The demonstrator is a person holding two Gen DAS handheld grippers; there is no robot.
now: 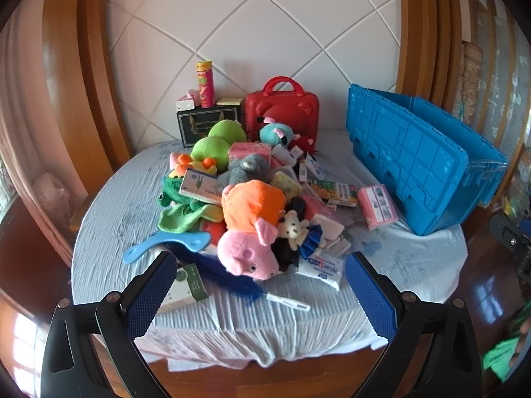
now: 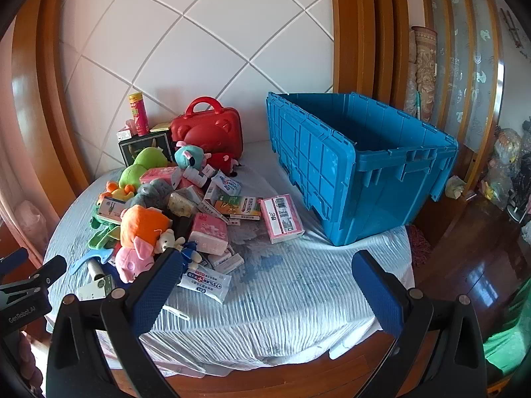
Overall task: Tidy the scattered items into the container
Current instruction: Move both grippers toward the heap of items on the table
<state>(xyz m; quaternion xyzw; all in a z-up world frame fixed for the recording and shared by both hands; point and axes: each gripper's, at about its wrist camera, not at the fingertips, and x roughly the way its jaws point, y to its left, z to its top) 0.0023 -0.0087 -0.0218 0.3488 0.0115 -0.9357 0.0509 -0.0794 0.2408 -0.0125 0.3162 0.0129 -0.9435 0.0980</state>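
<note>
The left gripper (image 1: pixel 260 293) is hovering with fingers spread over the toy pile (image 1: pixel 245 205) on the counter (image 2: pixel 298 298); the right gripper (image 2: pixel 267 290) is hanging spread and empty before the blue container (image 2: pixel 358 172) at right

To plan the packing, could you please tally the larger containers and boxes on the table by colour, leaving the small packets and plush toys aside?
Blue: 1, the open plastic crate
Red: 1, the hard carry case with a handle
Black: 1, the rectangular box
Yellow and pink: 1, the upright cylindrical tube
Total: 4
</note>
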